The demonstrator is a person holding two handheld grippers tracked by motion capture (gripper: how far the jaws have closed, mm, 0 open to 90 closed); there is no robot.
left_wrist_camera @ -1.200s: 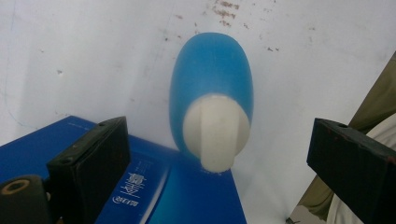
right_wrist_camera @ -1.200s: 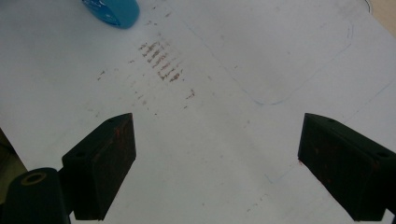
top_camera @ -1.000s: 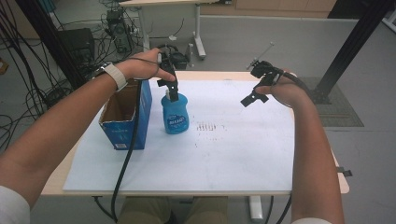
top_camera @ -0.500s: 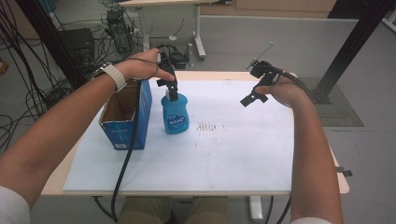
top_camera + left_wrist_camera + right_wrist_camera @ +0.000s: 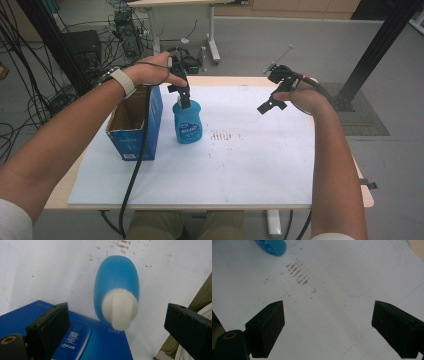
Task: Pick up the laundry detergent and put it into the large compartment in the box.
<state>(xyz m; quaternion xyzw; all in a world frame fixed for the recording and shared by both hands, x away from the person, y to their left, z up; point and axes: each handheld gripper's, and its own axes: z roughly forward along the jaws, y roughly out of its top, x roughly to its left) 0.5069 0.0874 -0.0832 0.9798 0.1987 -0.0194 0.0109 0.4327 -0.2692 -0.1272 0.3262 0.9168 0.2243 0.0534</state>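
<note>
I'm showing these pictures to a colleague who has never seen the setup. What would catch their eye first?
Most likely the blue bottle with its white cap, standing upright near the middle-left of the white table sheet, with the left gripper poised right above the cap, jaws open. Next to it, on the left, stands an open blue cardboard box. The right gripper hangs open over the bare far right of the sheet.

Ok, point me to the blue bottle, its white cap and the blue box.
blue bottle (image 5: 188, 125), high view, on the label at the front of its body.
white cap (image 5: 120, 308), left gripper view, on the top face of the cap.
blue box (image 5: 154, 122), high view, on the side wall facing the bottle.
</note>
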